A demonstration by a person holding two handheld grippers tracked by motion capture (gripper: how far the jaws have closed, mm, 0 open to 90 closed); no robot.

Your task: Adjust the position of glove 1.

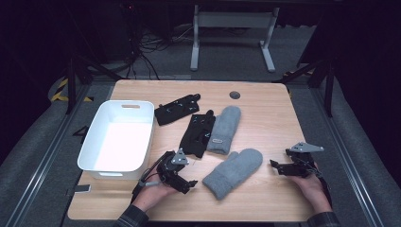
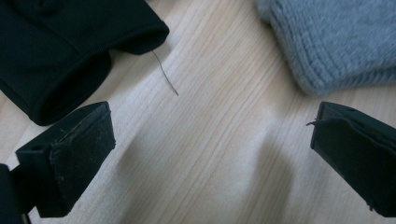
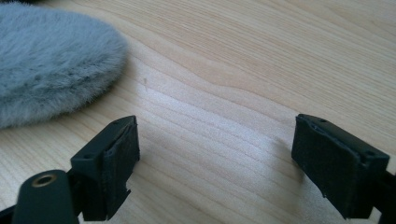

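near mitten: fuzzy grey knit mitten [image 1: 232,173], lying flat on the wood-grain table [image 1: 265,118]
my left gripper [image 1: 189,185]: just left of the mitten, jaws wide, nothing in them
my right gripper [image 1: 274,164]: right of the mitten, jaws spread, nothing in them

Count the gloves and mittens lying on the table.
4. One black glove lies right of the white bin; a second black glove touches a grey mitten; another grey mitten lies between the two grippers. None seem hidden.

A lab — lone wooden table [image 1: 265,101] on grey carpet, cables [image 1: 142,47] trailing behind
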